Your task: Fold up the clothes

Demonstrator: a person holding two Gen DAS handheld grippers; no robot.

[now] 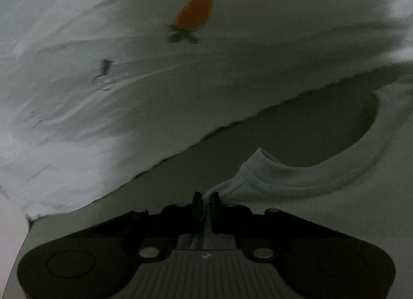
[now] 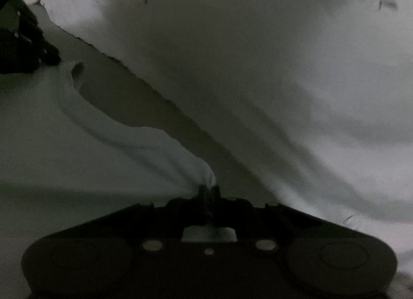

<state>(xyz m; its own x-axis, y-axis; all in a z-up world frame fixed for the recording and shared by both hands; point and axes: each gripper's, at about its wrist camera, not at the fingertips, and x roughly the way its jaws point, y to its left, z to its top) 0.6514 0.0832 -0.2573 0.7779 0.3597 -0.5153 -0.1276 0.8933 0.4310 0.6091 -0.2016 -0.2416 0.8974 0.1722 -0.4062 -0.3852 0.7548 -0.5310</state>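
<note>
Garment: a white T-shirt fills almost both views; it carries an orange carrot print and small dark marks.
Collar: the ribbed neckline curves between the two grippers, and it is pulled into folds at each one.
Left gripper: the fingers are closed on the cloth beside the collar.
Right gripper: the fingers are closed on the cloth at the other side of the neckline.
Surface: a strip of dull beige table shows inside the neck opening.
Room: dim light; nothing of the room shows past the cloth.
Left gripper in the right view: a dark, blurred shape at the left edge.
</note>
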